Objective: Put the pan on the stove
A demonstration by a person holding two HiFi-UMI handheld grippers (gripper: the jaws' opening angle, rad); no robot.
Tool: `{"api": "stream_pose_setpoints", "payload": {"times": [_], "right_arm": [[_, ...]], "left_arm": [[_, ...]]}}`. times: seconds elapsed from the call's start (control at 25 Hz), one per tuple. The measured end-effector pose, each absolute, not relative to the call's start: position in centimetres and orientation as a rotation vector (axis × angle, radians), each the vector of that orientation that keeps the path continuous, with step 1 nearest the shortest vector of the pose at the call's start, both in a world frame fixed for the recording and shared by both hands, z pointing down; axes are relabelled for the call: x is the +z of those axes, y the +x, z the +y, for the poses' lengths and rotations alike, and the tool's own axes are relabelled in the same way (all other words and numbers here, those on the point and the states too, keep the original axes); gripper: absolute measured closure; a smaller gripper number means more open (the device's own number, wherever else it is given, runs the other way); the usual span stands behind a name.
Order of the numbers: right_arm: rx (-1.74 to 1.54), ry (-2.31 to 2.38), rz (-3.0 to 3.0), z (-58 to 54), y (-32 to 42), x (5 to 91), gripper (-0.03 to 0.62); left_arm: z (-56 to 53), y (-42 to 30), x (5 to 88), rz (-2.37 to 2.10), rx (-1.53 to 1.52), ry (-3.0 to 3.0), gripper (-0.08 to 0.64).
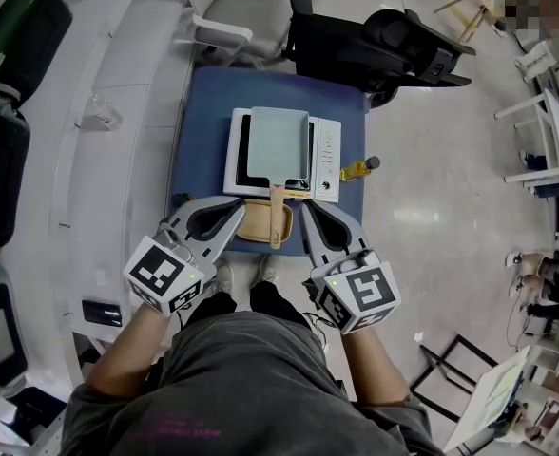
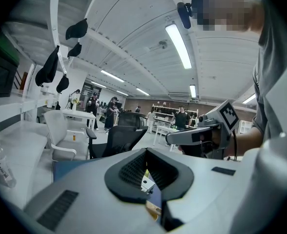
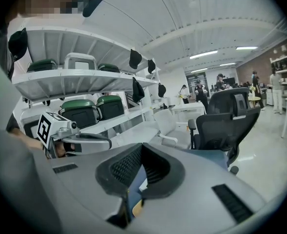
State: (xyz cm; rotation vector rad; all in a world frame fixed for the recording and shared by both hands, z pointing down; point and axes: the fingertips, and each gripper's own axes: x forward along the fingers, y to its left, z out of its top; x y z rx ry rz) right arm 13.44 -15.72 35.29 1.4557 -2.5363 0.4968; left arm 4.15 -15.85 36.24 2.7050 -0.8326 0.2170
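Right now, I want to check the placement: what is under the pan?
The pan sits on the white stove, whose rim and control strip show around it. The cooking surface beneath is mostly covered. The handle overhangs a tan board.

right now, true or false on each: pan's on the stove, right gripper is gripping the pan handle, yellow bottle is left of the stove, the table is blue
The pan sits on the stove: true.
The right gripper grips the pan handle: false. Its jaws are shut on nothing, beside the handle.
The yellow bottle lies left of the stove: false. It lies at the stove's right side, seen from the head view.
The table under the stove is blue: true.
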Motion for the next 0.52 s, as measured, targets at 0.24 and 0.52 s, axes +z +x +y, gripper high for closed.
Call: {"api": "stream_pose_setpoints", "payload": {"times": [0.24,0.52], "right_arm": [[0.505,1.429,-2.526,-15.94,13.54,35.9,0.589],[0.507,1.41,-2.525,-16.13,14.07,36.24,0.589]], "left_arm": [[-16.02,4.39,36.38,-0.839,0.218,2.701,0.558],[-16.2,5.08,36.43,-0.847,0.22,2.7,0.558]]}}
